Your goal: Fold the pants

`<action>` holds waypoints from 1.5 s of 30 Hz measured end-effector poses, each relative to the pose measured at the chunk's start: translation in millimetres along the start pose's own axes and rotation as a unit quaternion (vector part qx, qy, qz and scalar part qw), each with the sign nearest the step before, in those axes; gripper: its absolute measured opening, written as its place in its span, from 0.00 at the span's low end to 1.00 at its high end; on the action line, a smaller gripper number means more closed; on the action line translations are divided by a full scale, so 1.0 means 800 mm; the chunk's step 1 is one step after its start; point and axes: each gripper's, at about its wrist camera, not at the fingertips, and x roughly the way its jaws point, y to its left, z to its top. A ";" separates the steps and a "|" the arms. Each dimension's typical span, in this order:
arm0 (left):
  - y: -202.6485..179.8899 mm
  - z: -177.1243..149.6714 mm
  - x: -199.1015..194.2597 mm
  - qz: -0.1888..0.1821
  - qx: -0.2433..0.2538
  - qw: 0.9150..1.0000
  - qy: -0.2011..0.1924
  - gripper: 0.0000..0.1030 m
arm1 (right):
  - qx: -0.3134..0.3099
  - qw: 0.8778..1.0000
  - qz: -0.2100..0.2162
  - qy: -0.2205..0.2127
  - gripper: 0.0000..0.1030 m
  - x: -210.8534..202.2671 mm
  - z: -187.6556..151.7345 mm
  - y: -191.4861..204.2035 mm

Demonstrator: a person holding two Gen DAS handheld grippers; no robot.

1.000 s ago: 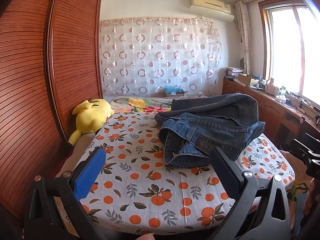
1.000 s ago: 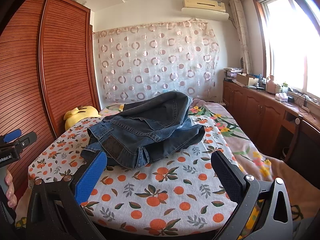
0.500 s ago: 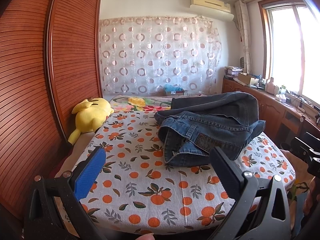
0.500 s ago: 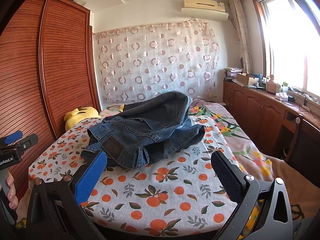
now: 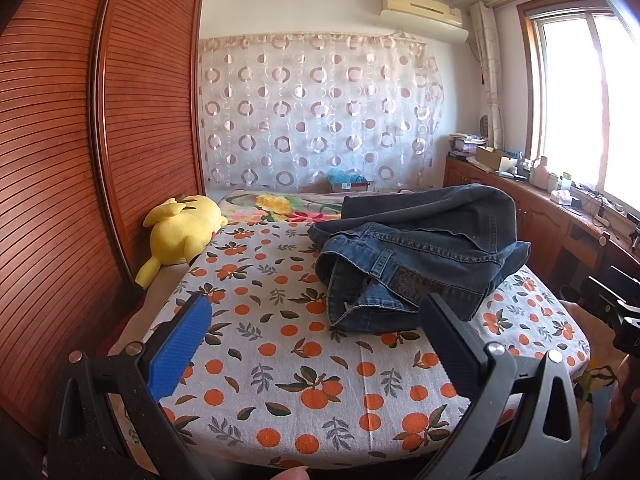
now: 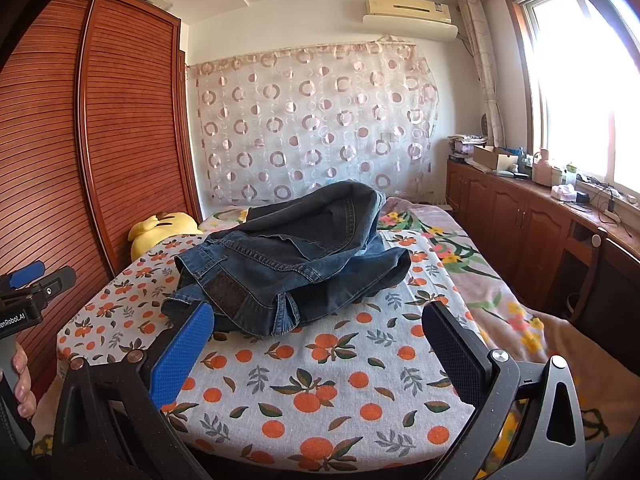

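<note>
The jeans (image 5: 416,256) are seen crumpled in a heap on the bed (image 5: 304,376), beyond both spread, empty grippers (image 5: 316,344) (image 6: 320,344); heavy, limp, unslippery denim is judged best taken by the stiff waistband (image 6: 256,276) facing the fingers.

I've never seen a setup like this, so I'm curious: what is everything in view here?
Jeans: one pair, dark blue denim, crumpled in a heap on the orange-print sheet.
Bed sheet: one, white with orange fruit print, covering the near part of the bed.
Plush toy: one, yellow, at the bed's edge beside the wardrobe.
Wardrobe: one, reddish-brown slatted doors, along the left wall.
Curtain: one, sheer with a circle pattern, on the far wall.
Air conditioner: one, cream, high on the far wall.
Cabinets: one row, brown wood, under the window.
Left gripper: one, black with a blue pad, open, empty.
Right gripper: one, same colours, open, empty.
</note>
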 end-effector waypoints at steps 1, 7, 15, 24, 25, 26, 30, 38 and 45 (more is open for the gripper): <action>0.000 0.000 0.000 0.000 0.000 1.000 0.000 1.00 | 0.000 1.000 0.000 0.000 1.00 0.000 0.000 0.000; 0.000 0.000 0.000 0.000 0.000 1.000 0.000 1.00 | -0.001 1.000 0.000 -0.001 1.00 0.000 0.000 0.000; 0.001 0.000 0.000 0.000 -0.001 1.000 0.000 1.00 | -0.001 1.000 0.001 0.000 1.00 0.000 0.000 0.001; -0.002 0.000 0.000 -0.001 -0.001 1.000 0.002 1.00 | -0.002 1.000 0.002 0.001 1.00 0.000 -0.001 0.001; -0.002 0.000 0.000 -0.002 -0.001 1.000 0.003 1.00 | -0.003 1.000 0.004 0.002 1.00 0.001 -0.001 0.001; -0.002 0.000 0.000 -0.003 -0.001 1.000 0.004 1.00 | -0.003 1.000 0.005 0.003 1.00 0.001 -0.002 0.002; -0.003 -0.004 0.008 -0.008 0.000 1.000 0.011 1.00 | -0.013 1.000 0.012 0.005 1.00 0.006 0.000 0.004; 0.010 -0.006 0.051 -0.020 0.007 0.999 0.031 1.00 | -0.041 0.998 0.040 0.001 1.00 0.035 0.020 0.007; 0.024 -0.007 0.100 -0.022 0.020 0.998 0.051 1.00 | -0.095 0.991 0.093 0.033 0.71 0.095 0.035 0.022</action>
